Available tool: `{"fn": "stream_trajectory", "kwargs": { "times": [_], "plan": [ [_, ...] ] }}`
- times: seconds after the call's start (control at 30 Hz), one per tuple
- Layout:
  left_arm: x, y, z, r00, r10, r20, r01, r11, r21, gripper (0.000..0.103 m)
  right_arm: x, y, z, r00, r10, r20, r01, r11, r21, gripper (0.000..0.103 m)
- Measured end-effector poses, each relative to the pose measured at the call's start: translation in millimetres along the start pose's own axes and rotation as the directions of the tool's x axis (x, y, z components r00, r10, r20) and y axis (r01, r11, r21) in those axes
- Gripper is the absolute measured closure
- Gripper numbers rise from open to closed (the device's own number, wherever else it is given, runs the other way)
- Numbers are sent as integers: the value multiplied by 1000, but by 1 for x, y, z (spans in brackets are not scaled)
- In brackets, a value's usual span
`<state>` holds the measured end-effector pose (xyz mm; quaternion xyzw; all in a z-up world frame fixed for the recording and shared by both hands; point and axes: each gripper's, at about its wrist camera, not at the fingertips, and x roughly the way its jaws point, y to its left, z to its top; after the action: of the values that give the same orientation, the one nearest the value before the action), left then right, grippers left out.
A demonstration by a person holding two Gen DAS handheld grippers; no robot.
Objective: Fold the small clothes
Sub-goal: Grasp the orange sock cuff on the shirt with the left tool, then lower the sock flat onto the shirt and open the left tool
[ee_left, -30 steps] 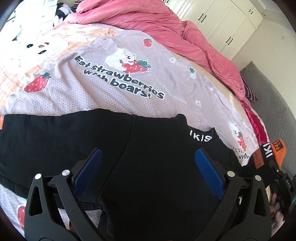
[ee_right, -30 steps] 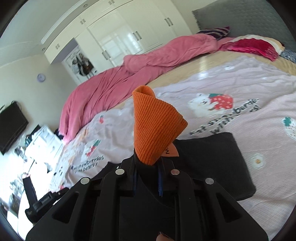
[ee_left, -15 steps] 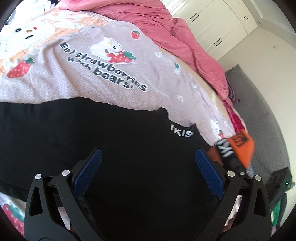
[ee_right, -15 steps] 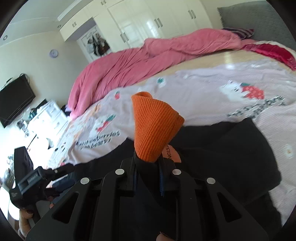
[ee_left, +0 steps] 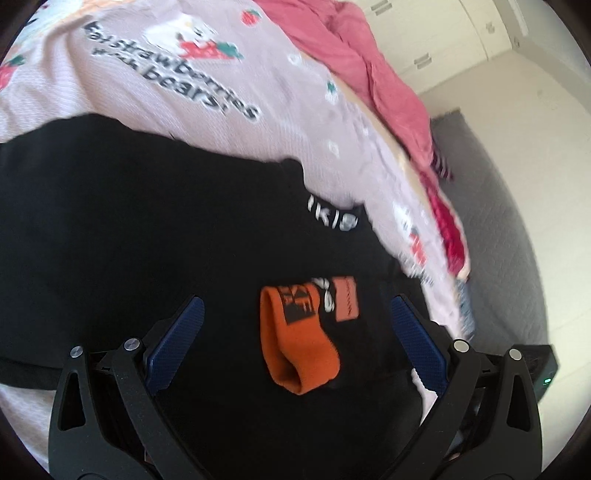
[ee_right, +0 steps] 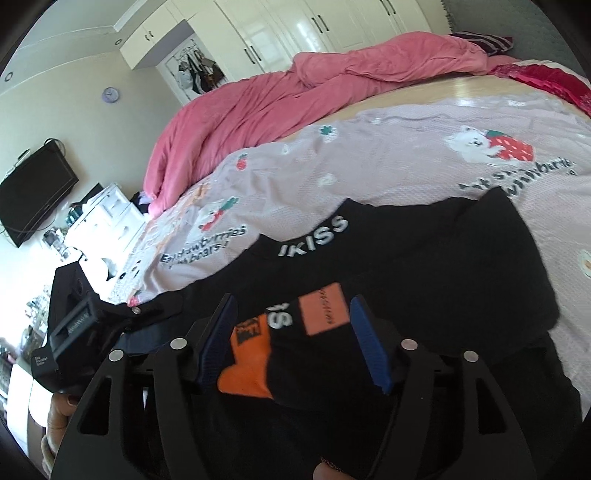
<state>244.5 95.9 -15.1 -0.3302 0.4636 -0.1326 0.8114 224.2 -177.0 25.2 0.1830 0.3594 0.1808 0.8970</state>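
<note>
A black garment (ee_left: 147, 221) with white "IKISS" lettering lies spread on the bed. Its orange ribbed cuff (ee_left: 299, 347) is folded over onto the black cloth. My left gripper (ee_left: 295, 301) hovers open above the garment, the cuff lying between its blue pads (ee_left: 177, 343) without touching them. In the right wrist view the orange cuff (ee_right: 247, 365) and a black fold sit between the fingers of my right gripper (ee_right: 292, 300). Its jaws are opening and the pads (ee_right: 369, 347) stand off the cloth. The black garment (ee_right: 443, 258) stretches away beyond them.
A lilac bedspread (ee_right: 388, 158) printed with bears and strawberries covers the bed. A pink duvet (ee_right: 295, 96) is bunched at the far side. White wardrobes (ee_right: 295, 26), a wall television (ee_right: 33, 192) and a cluttered white dresser (ee_right: 103, 214) stand beyond. A hand (ee_right: 55, 413) shows at lower left.
The right gripper came down and let go of the orange cuff, which stood upright before and now lies on the black cloth. The left gripper tipped down towards the cuff.
</note>
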Motion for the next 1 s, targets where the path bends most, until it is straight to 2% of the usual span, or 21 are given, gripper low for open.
{"fn": "stream_trajectory", "kwargs": {
  "times": [0.1, 0.2, 0.33, 0.43, 0.5, 0.57, 0.6, 0.63, 0.7, 0.73, 0.77, 0.83, 1.0],
  "plan": [
    [17, -8, -8, 998, -2, -56, 3, 1000, 21, 9, -7, -10, -3, 1000, -18, 0, 18, 1000, 17, 38],
    [32, -14, -15, 995, 29, -92, -25, 999, 44, 11, -18, -20, -6, 999, -34, 5, 34, 999, 34, 35],
    [40, -13, -20, 996, -17, -88, 18, 1000, 15, 13, -33, -34, -10, 999, -48, 19, 47, 997, 60, 33],
    [46, -14, -25, 997, 7, -83, -6, 1000, 20, 16, -40, -43, -12, 998, -57, 21, 55, 995, 80, 32],
    [47, -17, -27, 997, 21, -72, -18, 999, 36, 25, -44, -51, -15, 998, -65, 20, 63, 993, 96, 32],
    [50, -20, -28, 998, 32, -60, -29, 998, 48, 39, -46, -56, -16, 997, -70, 19, 68, 992, 107, 32],
    [51, -20, -29, 998, 27, -57, -24, 999, 47, 43, -47, -58, -17, 997, -76, 18, 73, 991, 112, 32],
    [54, -20, -30, 998, 0, -66, 2, 999, 40, 57, -47, -62, -18, 996, -84, 16, 82, 989, 120, 32],
    [55, -20, -30, 998, 7, -64, -5, 999, 40, 64, -49, -66, -18, 996, -92, 12, 89, 987, 131, 32],
    [54, -20, -30, 998, 18, -54, -15, 998, 54, 78, -50, -67, -18, 995, -96, 14, 93, 987, 131, 32],
    [52, -19, -29, 999, -4, -47, 6, 999, 49, 93, -50, -67, -17, 995, -99, 16, 96, 987, 131, 32],
    [46, -19, -27, 998, -51, -35, 52, 998, 33, 93, -53, -67, -16, 994, -108, 25, 104, 987, 126, 32],
    [21, -36, -23, 996, -65, 53, 58, 991, 119, 95, -55, -68, -14, 992, -122, 27, 117, 985, 128, 32]
  ]
}}
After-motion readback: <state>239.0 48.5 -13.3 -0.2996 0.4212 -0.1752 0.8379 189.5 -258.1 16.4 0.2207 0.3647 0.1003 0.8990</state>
